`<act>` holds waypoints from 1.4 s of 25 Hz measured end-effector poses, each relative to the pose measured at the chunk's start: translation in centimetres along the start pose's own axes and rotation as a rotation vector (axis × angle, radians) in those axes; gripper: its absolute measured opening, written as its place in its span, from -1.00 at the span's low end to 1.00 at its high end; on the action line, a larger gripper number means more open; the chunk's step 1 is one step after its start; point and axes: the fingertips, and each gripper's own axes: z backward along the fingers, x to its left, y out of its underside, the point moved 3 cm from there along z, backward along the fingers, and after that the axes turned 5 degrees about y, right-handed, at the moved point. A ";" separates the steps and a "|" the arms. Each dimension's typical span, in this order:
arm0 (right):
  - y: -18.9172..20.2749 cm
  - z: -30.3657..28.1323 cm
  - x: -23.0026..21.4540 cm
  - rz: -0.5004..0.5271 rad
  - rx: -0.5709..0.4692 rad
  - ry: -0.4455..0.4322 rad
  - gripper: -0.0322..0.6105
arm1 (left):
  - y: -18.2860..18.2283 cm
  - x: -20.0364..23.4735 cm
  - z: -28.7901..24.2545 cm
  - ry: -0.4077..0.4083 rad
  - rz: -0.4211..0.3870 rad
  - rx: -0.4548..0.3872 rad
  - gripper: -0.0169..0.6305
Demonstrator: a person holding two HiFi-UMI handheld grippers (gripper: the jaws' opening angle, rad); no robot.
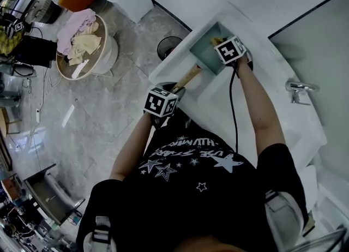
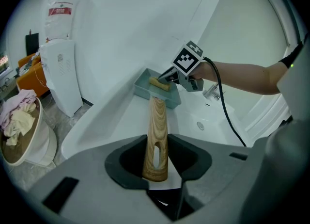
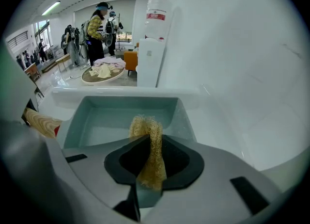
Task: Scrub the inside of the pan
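Observation:
A square teal pan with a tapered wooden handle is held over the white basin. My left gripper is shut on the handle, and the pan sticks out beyond it. My right gripper is shut on a yellow mesh scrubber, whose tip hangs just over the near rim of the pan. From the left gripper view the scrubber lies at the pan's rim under the right gripper. The handle's end shows at the left.
White basin surround with a chrome tap at the right and a drain. A round tub of laundry and a dark bin stand on the floor. A water dispenser stands at the wall. People stand far off.

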 end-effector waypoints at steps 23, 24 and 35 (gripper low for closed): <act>1.0 -0.4 -2.5 0.028 -0.016 0.149 -0.68 | 0.2 -0.1 -0.2 -0.012 0.000 -0.008 -0.53; 1.0 -0.4 -2.5 0.032 -0.022 0.145 -0.68 | 0.1 -0.1 -0.2 -0.013 0.000 -0.007 -0.53; 0.5 3.6 2.6 -0.063 -0.107 -0.101 -0.66 | 0.2 -0.2 -0.1 -0.008 0.008 0.000 -0.53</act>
